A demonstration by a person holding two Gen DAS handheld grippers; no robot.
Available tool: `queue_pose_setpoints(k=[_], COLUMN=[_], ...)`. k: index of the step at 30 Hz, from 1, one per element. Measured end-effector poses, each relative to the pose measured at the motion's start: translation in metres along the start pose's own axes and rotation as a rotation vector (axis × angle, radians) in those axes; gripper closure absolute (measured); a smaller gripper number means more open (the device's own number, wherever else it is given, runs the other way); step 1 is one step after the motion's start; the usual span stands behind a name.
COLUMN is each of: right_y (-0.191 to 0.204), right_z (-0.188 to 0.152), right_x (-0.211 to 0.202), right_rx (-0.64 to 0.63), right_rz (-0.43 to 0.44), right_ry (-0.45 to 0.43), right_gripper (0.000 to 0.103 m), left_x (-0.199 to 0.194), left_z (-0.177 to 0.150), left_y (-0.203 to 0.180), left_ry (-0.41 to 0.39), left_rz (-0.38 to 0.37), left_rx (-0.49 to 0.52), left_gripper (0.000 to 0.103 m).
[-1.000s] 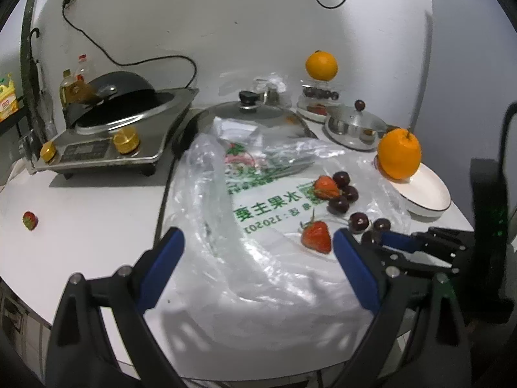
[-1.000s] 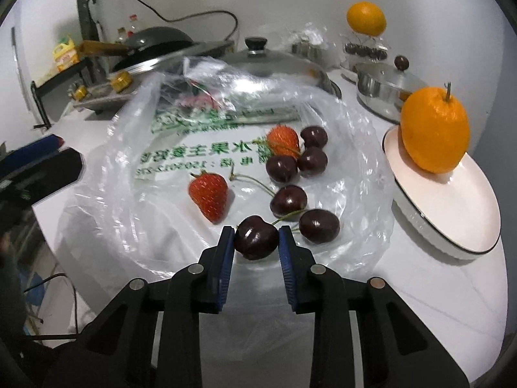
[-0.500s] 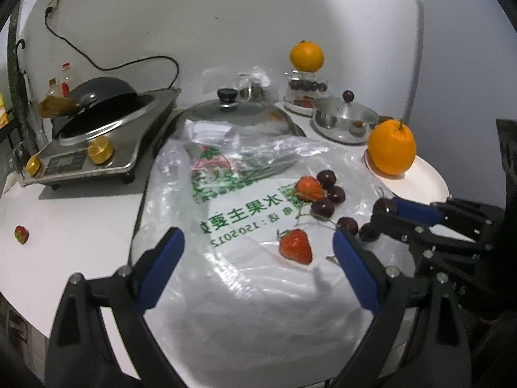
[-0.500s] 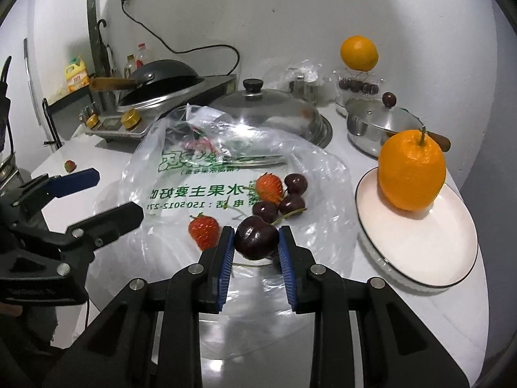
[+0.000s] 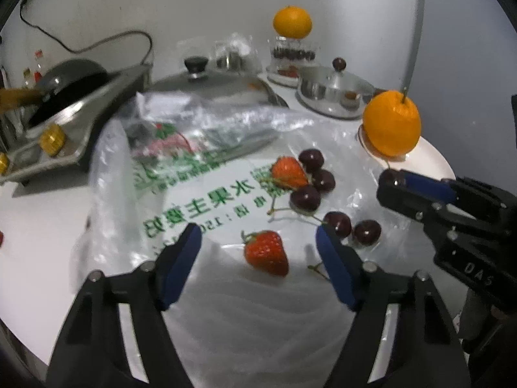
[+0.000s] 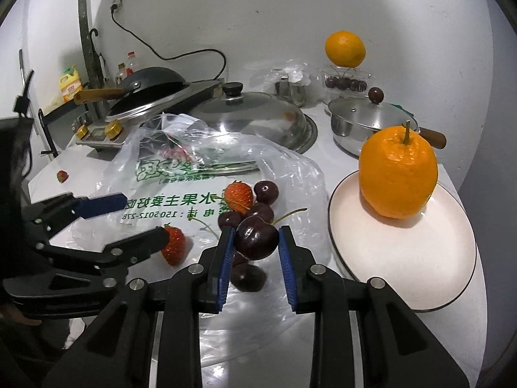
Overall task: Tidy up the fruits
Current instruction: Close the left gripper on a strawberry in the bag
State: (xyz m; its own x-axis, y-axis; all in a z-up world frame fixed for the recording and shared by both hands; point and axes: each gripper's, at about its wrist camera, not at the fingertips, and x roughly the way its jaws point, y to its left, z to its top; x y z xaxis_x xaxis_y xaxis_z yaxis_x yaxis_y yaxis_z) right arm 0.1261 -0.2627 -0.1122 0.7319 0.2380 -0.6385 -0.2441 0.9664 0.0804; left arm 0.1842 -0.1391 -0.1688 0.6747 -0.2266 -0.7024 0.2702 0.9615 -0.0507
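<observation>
- The right tongs (image 6: 256,242) have lifted one cherry (image 6: 257,237) off the plastic bag (image 6: 194,194) and now hold it tight beside the plate (image 6: 404,274); I judge it goes there next, by the orange (image 6: 399,174).
- The left tongs (image 5: 258,242) have moved in over the strawberry (image 5: 266,252) on the bag; they are closing, not touching it yet.
- The bag hides its own contents; the fruit behind the held cherry is partly covered.
</observation>
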Motion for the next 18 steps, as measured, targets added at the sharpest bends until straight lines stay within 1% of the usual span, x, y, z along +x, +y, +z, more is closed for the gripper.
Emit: queue_pose_setpoints(k=[3, 6, 14, 18], right_y=[-0.003, -0.005, -0.006, -0.009], right_z=[0.000, 0.000, -0.001, -0.001], right_x=[0.001, 0.002, 0.003, 0.003], right_rx=[-0.003, -0.009, -0.013, -0.010], right_rz=[0.003, 0.007, 0.008, 0.003], right_ry=[-0.003, -0.006, -0.007, -0.007], right_gripper=[0.073, 0.073, 0.073, 0.073], left_x=[0.011, 0.020, 0.033, 0.034], left_z=[-0.001, -0.003, -0.006, -0.006], left_y=[-0.001, 0.000, 0.001, 0.001], left_ry=[0.038, 0.071, 0.121, 0.131], left_rz=[-0.003, -0.006, -0.011, -0.011], left_rx=[-0.007, -0.019, -0.031, -0.029], left_gripper=[0.036, 0.037, 0.045, 0.057])
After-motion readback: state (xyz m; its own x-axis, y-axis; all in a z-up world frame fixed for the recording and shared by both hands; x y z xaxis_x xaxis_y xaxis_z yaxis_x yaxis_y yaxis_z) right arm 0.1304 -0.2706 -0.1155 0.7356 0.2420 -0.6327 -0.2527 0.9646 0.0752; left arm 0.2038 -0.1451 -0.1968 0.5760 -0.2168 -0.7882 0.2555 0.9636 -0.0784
